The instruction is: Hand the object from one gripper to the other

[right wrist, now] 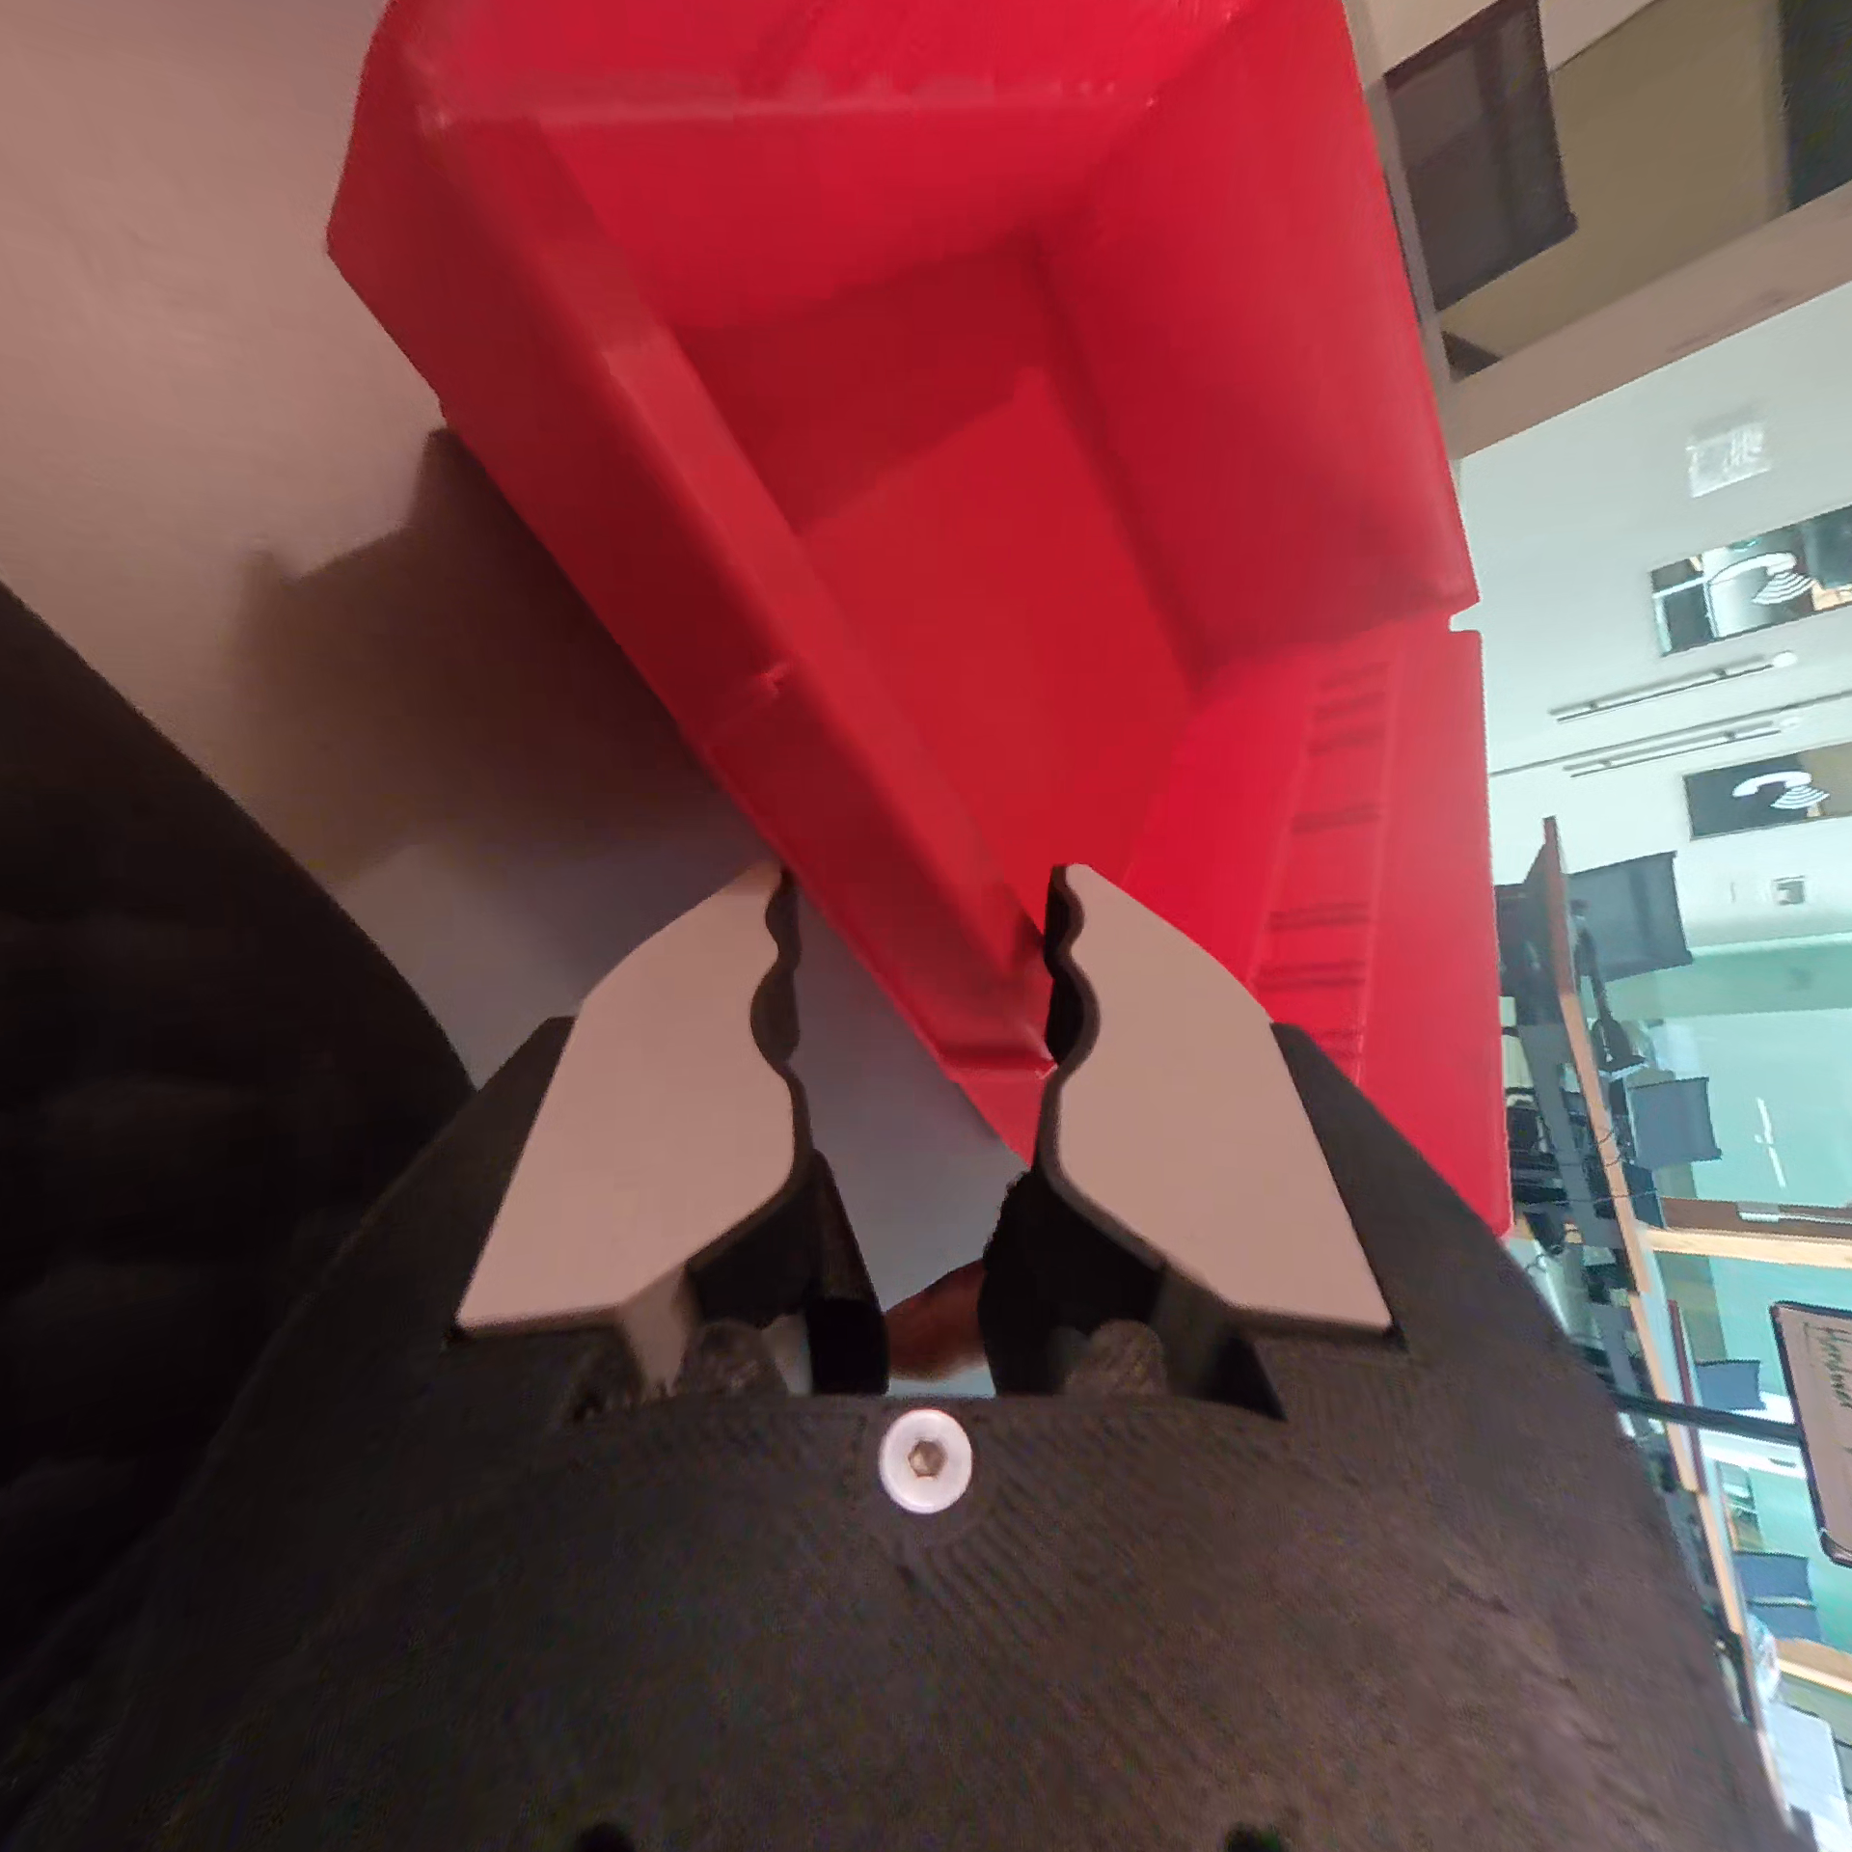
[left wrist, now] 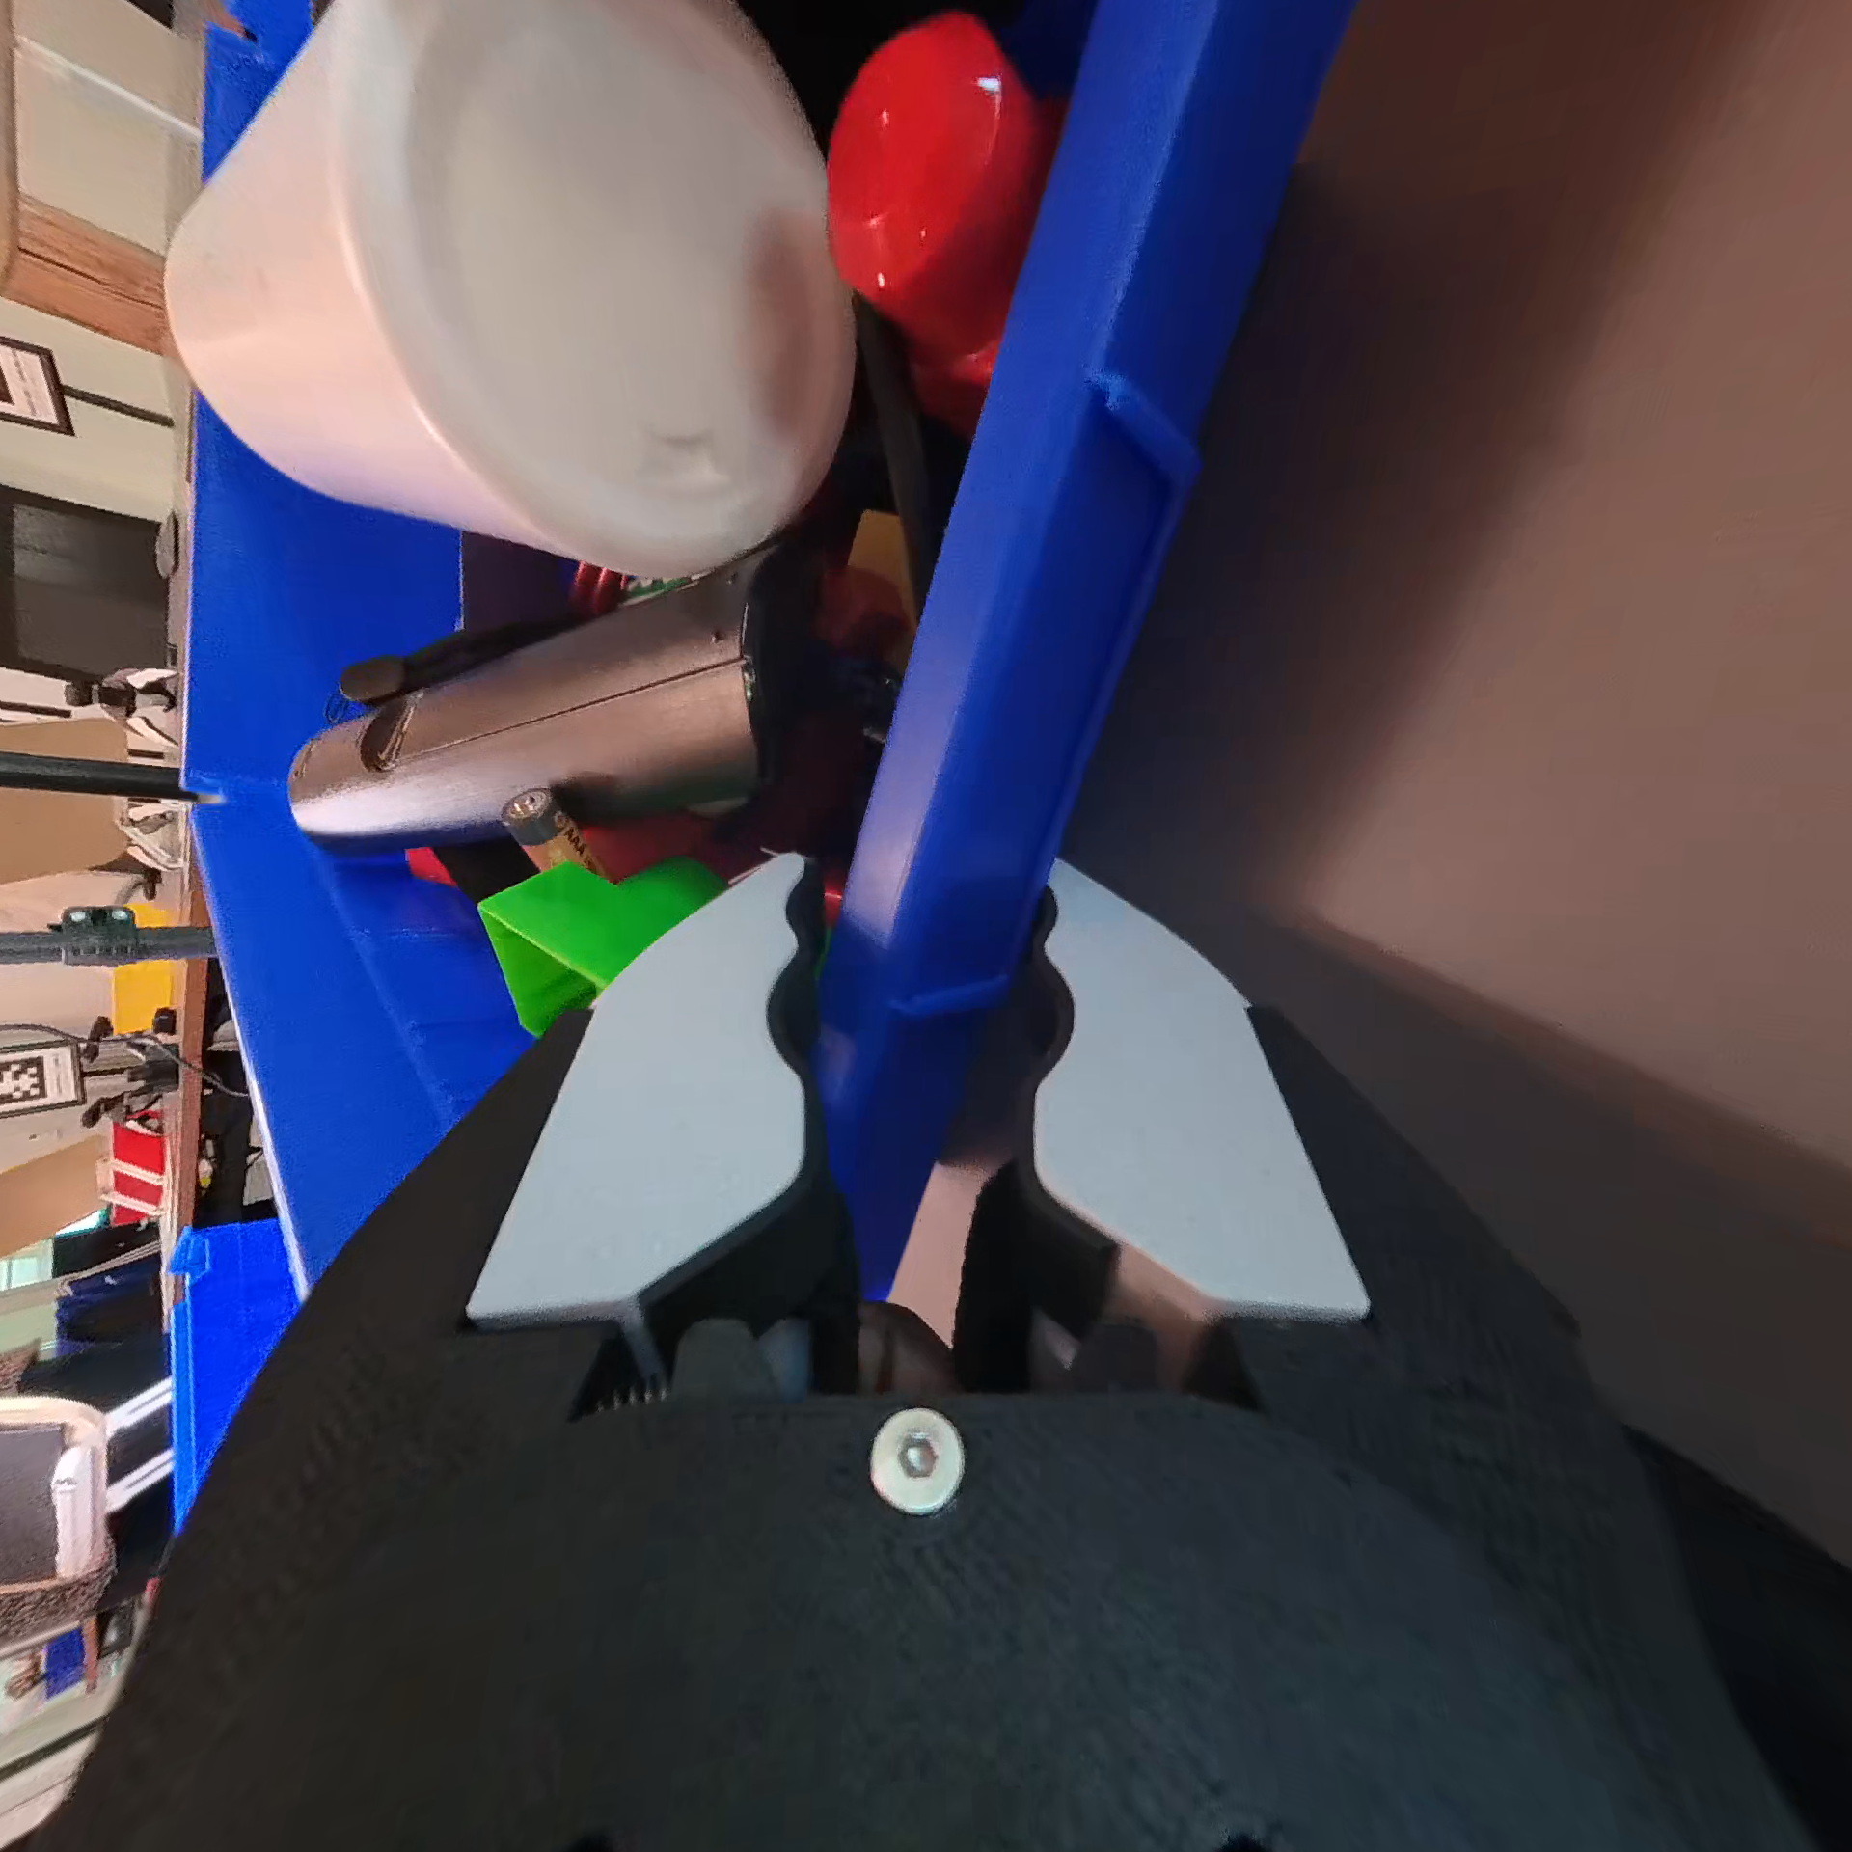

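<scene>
Left gripper (left wrist: 927,902) has its jaws part open, straddling the side wall of a blue bin (left wrist: 1012,641); whether they grip it, can't tell. Bin holds mixed objs: white tub (left wrist: 521,271), shiny red item (left wrist: 922,190), silver cylinder (left wrist: 541,717), battery (left wrist: 551,832), green block (left wrist: 591,927). Right gripper (right wrist: 917,912) is also part open, w/ the corner of an empty red bin (right wrist: 1002,501) between its fingers, touching the right one.
</scene>
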Action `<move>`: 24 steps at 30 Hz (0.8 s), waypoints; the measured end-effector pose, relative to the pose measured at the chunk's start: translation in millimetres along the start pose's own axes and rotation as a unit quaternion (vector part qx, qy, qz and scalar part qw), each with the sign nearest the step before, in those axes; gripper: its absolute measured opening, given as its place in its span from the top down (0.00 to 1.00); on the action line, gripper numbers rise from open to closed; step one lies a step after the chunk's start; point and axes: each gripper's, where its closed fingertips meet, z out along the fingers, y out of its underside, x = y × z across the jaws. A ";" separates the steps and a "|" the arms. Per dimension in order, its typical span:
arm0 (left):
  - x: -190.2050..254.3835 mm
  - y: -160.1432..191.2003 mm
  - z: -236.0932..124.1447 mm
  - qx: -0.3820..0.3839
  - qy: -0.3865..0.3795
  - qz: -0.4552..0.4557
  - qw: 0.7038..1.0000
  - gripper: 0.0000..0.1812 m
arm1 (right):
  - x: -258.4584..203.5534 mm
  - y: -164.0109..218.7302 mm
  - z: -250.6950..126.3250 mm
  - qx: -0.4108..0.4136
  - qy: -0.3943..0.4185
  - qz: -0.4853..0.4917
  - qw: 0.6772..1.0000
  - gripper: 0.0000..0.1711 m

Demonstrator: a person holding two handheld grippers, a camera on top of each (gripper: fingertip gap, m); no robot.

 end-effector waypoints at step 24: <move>-48.7 117.8 -26.3 -0.083 -0.037 -0.002 0.996 0.78 | 33.6 106.0 -48.3 -0.140 -0.046 0.047 0.988 0.71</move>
